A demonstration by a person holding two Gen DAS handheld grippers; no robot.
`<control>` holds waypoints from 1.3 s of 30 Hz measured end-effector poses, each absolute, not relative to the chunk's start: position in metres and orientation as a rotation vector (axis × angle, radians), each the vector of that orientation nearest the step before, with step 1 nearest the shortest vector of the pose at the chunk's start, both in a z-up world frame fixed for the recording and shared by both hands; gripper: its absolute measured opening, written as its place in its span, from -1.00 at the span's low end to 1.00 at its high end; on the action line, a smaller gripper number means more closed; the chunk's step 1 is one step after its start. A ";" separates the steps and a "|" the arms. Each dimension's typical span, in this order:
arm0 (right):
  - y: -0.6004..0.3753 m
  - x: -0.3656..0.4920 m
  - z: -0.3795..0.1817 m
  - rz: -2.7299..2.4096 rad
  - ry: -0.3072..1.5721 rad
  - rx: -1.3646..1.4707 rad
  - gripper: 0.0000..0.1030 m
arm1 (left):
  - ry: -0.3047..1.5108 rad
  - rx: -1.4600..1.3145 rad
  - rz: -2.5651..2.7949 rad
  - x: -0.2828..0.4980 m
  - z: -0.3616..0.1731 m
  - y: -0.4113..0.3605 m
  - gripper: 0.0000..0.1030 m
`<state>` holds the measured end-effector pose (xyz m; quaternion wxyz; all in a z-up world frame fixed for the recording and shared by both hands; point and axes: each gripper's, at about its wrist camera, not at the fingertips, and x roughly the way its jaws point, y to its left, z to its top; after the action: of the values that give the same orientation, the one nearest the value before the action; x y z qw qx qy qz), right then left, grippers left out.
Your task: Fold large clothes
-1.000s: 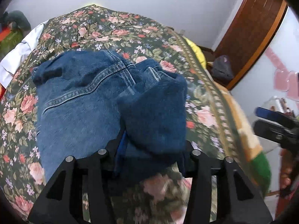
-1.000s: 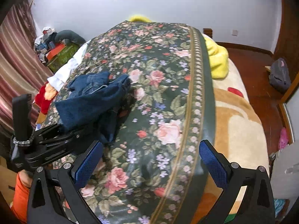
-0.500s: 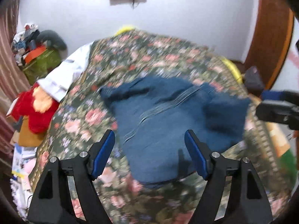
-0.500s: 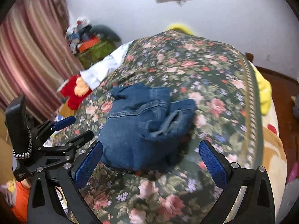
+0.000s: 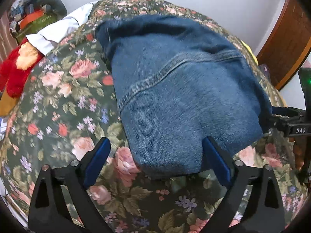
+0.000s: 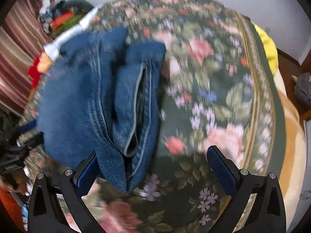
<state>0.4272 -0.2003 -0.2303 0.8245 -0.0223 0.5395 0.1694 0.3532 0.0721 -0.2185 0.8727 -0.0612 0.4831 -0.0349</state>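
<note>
lying folded in a thick bundle on the flowered bedspread [image 5: 64,101], the blue jeans [image 5: 186,101] sit toward the near side of the bed, a curved stitched seam running across the top layer. the left gripper [image 5: 155,161] hangs over the bundle's near edge with its jaws opening, already spread wide; the rounded end of the denim pokes in between the two blue pads [image 5: 97,161], and the right-hand finger sits just against the cloth without pinching it. nothing is clamped there.

from the other side the picture is smeared with motion, but the right gripper [image 6: 153,167] is plainly spread apart too. a folded corner of the jeans [image 6: 101,101] drapes over its left finger and reaches into the gap, while the far pad stands clear over the bedspread [image 6: 213,89]; whether the cloth truly rests on that finger or only lies in front of it i cannot tell.

off the far left edge of the bed there is a red plush toy [image 5: 15,71], a white cloth [image 5: 58,31] spilling over the side, and a heap of boxes and clutter [image 5: 33,17] against the wall. a brown wooden door [image 5: 287,38] stands at the right, and a yellow blanket [image 6: 268,46] shows beyond the bedspread's border.
</note>
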 end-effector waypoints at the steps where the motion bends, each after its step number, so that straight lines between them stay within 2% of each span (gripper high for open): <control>1: -0.199 0.425 -0.229 0.357 1.144 -0.055 0.99 | 1.008 -0.138 -0.071 0.352 -0.219 0.073 0.91; 7: -0.195 0.419 -0.190 0.370 1.121 -0.090 0.99 | 1.033 -0.137 -0.073 0.345 -0.203 0.079 0.86; 12: -0.190 0.419 -0.143 0.413 1.012 -0.082 0.99 | 0.921 -0.018 -0.028 0.343 -0.164 0.087 0.83; 20: -0.159 0.459 -0.106 0.454 0.912 -0.059 0.99 | 0.851 -0.050 0.068 0.405 -0.136 0.126 0.83; 25: -0.135 0.505 -0.123 0.458 0.966 -0.077 0.99 | 0.903 -0.091 0.102 0.461 -0.157 0.140 0.83; 34: -0.134 0.566 -0.200 0.429 1.138 -0.064 0.99 | 1.026 -0.236 0.122 0.551 -0.213 0.157 0.83; 39: -0.145 0.567 -0.214 0.444 1.142 -0.020 0.99 | 1.079 -0.193 0.119 0.569 -0.241 0.147 0.98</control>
<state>0.5675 -0.1452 -0.2144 0.8181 -0.0094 0.5358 0.2086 0.5689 0.1475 -0.2411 0.8519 -0.0918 0.5125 0.0566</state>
